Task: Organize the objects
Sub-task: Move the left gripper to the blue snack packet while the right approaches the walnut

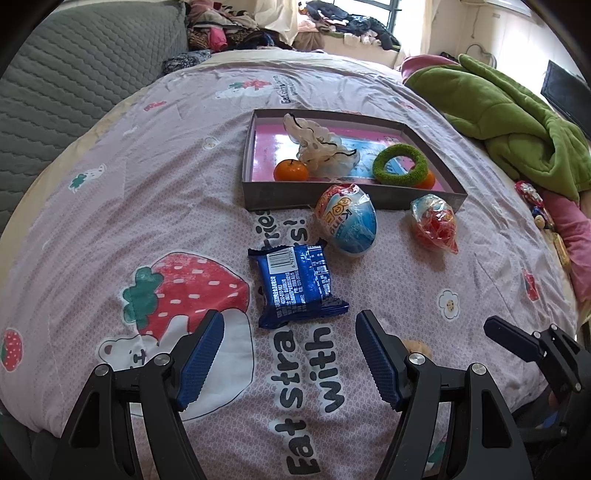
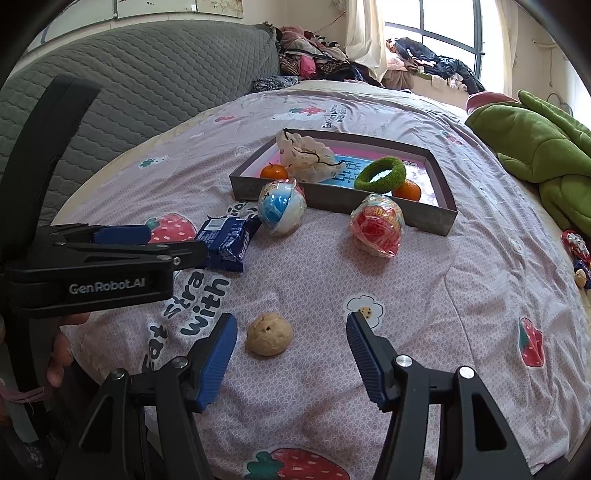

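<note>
My left gripper (image 1: 290,325) hangs with its blue-padded fingers (image 1: 201,360) spread wide and nothing between them. Straight ahead of them, just past the tips, lies a blue snack packet (image 1: 297,284) flat on the bed (image 1: 110,206). My right gripper (image 2: 291,328) is spread just as wide and also empty; a walnut (image 2: 269,333) sits on the bed between its two fingers (image 2: 216,363), nearer the left one, touching neither.

The surface is a bed under a pale pink strawberry-print sheet with large dark lettering. A grey quilted headboard (image 2: 147,81) stands behind it, a window (image 2: 447,33) beyond with clothes heaped on the sill, and a green blanket (image 1: 509,118) is bunched at the right edge.

Further out from the packet, a blue-and-white wrapped egg (image 1: 349,221) lies just in front of a shallow grey tray (image 1: 332,194), and a red wrapped egg (image 1: 434,223) lies to its right, near the tray's front corner. In the tray rest a crumpled white bag (image 1: 321,147), a green fuzzy ring (image 1: 400,164) and two tangerines: one tangerine (image 1: 290,170) at the front left, the other (image 2: 406,190) tucked behind the ring.

The left view shows only a sliver of the walnut behind my right-hand finger, and the tip of the right gripper at lower right. The right view shows the walnut whole, and my left gripper from the side with its lettering, partly covering the packet.
</note>
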`<move>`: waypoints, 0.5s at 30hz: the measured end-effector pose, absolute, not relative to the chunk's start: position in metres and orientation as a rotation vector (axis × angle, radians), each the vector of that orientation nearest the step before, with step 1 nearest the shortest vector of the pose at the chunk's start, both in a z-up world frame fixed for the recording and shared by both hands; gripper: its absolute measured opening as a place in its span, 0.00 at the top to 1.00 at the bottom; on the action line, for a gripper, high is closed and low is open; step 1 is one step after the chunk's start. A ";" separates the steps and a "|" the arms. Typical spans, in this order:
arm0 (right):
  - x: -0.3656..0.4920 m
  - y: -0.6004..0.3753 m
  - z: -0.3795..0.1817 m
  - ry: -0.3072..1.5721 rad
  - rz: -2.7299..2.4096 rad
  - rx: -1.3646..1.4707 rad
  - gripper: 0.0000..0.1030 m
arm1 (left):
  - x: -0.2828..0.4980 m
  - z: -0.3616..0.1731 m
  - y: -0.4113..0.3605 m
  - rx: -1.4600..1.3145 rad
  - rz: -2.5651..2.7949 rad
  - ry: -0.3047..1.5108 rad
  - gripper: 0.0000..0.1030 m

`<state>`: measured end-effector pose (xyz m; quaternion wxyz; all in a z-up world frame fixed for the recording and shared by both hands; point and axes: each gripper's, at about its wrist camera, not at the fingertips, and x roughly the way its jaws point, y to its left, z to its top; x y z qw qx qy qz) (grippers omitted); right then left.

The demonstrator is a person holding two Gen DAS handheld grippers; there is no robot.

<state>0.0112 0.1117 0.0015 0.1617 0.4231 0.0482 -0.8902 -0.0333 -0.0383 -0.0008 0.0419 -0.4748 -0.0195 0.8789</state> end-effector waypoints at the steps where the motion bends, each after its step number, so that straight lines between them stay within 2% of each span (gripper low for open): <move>1: 0.011 0.111 0.001 0.139 -2.539 1.208 0.41 | -0.035 -0.002 -0.038 -1.456 2.689 -0.060 0.27; 15: 0.008 0.102 -0.013 0.156 -2.521 1.221 0.41 | -0.052 -0.014 -0.034 -1.494 2.690 -0.059 0.27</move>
